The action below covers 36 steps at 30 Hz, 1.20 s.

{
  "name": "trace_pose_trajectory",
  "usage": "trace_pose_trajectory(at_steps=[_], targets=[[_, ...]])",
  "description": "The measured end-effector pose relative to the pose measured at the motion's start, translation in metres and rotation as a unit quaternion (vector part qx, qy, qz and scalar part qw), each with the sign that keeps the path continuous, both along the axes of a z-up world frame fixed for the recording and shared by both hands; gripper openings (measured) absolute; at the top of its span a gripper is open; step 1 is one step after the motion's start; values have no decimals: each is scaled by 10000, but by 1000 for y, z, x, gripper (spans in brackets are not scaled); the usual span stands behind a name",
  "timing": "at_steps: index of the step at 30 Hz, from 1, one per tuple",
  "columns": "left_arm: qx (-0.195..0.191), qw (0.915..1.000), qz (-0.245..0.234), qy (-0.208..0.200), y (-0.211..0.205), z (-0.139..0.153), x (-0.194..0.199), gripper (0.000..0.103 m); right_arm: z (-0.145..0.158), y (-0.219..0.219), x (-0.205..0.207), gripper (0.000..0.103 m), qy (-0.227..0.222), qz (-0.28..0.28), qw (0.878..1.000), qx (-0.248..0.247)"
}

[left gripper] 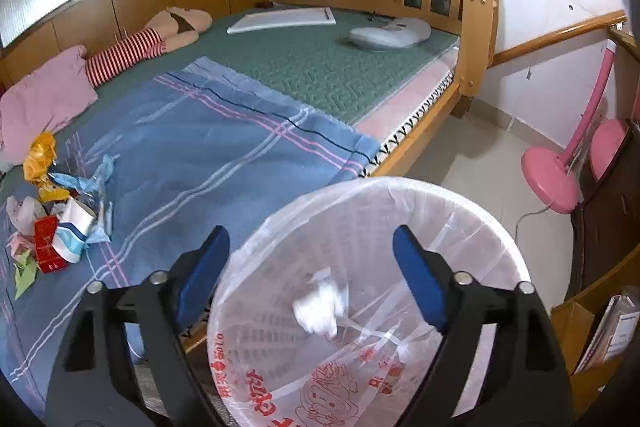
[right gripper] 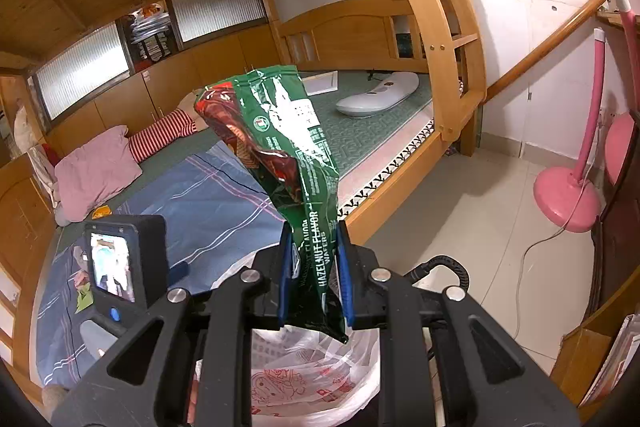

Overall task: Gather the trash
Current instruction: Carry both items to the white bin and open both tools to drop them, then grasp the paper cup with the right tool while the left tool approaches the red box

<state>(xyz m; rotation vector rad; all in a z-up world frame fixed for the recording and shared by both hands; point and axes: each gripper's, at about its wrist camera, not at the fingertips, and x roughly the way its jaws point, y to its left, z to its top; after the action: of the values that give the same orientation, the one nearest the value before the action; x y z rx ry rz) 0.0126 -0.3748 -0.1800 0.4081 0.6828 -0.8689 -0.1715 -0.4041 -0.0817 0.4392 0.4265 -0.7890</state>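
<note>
Right tongs pinching a green wafer wrapper near its lower end; blue pads pressed against both sides of the foil; wrapper stands up crumpled above the pads, its bottom corner hanging just over the bin lined with a clear plastic bag printed in red.

Left tongs spread wide, nothing between the pads; they hang over the bin, which sits on the floor just beside the near edge of the bed; a crumpled white scrap appears inside the liner, blurred.

On the bed, a blue plaid blanket covers the near part; a pile of litter lies at the blanket's left edge: yellow and pale blue wrappers, a red box, a white and blue carton, bits of green and pink paper; a pink pillow lies just beyond the pile, toward the bed's left side; a white pillow rests near the far right corner by the headboard.

Pink fan base stands on the tiled floor, well apart from the bin, to the right.
</note>
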Motion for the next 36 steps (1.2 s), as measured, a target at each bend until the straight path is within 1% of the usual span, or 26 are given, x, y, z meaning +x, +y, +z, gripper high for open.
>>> trace_pose_trajectory(at_steps=[2,7,11,12,14,15,16,17,18,21,28,36], targets=[[-9,9999,63,-94,3,3,0,88,-1,-1,1,21,21,24,10000,22],[-117,9992,330,-199,18,16,9,88,-11,-4,11,22,202,123,9995,187],[-262,9974,633,-227,33,27,22,88,-28,-8,28,22,681,89,9970,358],[-290,9969,685,-237,35,29,24,88,-35,-11,34,22,766,166,9957,498],[-358,9961,775,-245,44,35,30,88,-43,-12,40,24,850,228,9941,629],[-374,9956,813,-263,47,36,31,88,-49,-12,46,34,973,301,9922,716],[-394,9948,888,-291,51,39,34,88,-55,-13,53,41,1122,407,9894,833],[-407,9946,910,-297,52,40,35,88,-59,-12,55,54,1186,443,9879,893],[-424,9943,931,-299,55,41,37,88,-60,-10,58,60,1196,437,9880,877],[-474,9935,1007,-258,61,43,42,88,-57,-5,59,68,1186,394,9898,680],[-578,9914,1156,-212,74,47,51,88,-52,-5,60,68,1059,467,9913,623],[-615,9884,1377,-192,92,48,63,88,-51,5,78,68,1073,685,9903,558]])
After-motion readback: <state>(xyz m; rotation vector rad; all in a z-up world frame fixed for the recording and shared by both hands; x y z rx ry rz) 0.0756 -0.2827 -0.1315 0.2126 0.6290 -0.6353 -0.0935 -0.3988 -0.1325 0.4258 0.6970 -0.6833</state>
